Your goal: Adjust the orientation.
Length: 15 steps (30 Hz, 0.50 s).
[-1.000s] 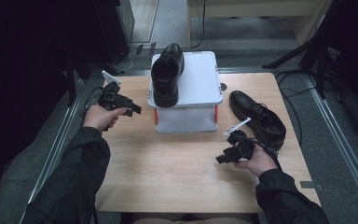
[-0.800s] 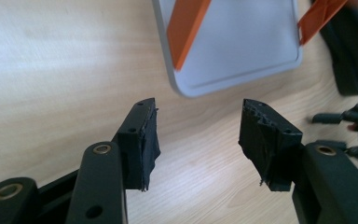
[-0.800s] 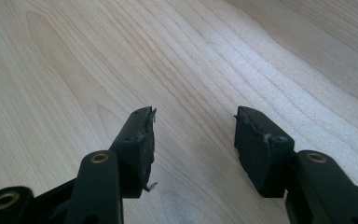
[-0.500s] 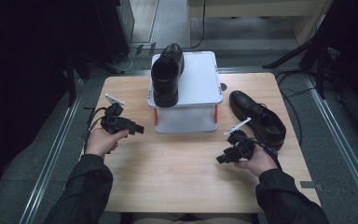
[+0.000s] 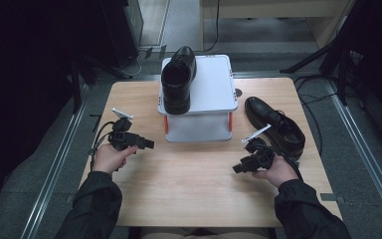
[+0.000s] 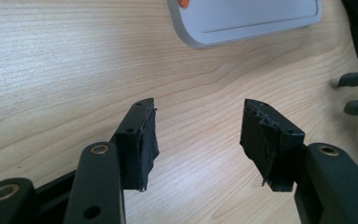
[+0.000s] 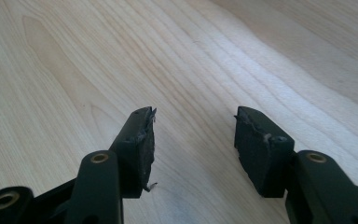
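High view: left gripper [image 5: 146, 144] and right gripper [image 5: 237, 169] low over the bench [image 5: 194, 184]; one black shoe [image 5: 178, 78] on the white stand [image 5: 211, 89], other shoe [image 5: 274, 126] just beside the right gripper.
Left gripper view: jaws spread, nothing between.
Right gripper view: jaws spread over bare wood.

From the high view the wooden surface [image 5: 194, 184] sits in even, moderate light that seems to fall from above, while everything around it sinks into deep darkness at the left and right edges. The picture is soft and a little grainy. The white box [image 5: 199, 94] reads pale but not blown out; the two black shoes swallow detail. Shadows under the hands are faint and short. In the left gripper view the grain is bright and crisp near the jaws, with the far corners slightly washed. The right gripper view is brighter still, a pale glare band crossing the upper right, possibly a reflection.
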Tool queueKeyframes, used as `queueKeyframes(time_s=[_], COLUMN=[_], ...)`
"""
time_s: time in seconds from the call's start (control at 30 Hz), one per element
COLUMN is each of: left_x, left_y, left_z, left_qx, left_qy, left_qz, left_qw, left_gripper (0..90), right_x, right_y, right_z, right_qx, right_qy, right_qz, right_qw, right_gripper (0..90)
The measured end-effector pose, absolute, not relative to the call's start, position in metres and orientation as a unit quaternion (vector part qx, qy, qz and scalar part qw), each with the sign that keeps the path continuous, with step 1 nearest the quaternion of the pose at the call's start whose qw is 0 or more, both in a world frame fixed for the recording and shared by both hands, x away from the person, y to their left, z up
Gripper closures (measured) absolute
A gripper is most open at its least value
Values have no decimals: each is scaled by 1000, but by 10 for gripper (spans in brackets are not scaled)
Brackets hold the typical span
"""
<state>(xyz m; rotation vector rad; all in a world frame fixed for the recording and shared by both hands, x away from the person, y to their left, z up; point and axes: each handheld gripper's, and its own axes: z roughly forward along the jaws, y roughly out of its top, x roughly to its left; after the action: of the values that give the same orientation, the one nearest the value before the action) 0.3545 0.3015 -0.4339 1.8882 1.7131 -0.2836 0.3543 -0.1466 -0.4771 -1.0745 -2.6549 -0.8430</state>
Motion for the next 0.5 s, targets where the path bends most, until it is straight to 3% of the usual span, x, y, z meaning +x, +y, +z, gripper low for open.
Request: queueKeyframes(time_s=[0.5], left_x=[351], left_y=[304], left_z=[-442], left_qx=[719], left_qy=[630], left_qz=[-106], left_qw=[273], left_gripper=[452], right_x=[373], right_y=[-168], right_z=[-451], right_qx=[-392], right_qy=[-861], right_qz=[-314], right_qw=[81], right_gripper=[484])
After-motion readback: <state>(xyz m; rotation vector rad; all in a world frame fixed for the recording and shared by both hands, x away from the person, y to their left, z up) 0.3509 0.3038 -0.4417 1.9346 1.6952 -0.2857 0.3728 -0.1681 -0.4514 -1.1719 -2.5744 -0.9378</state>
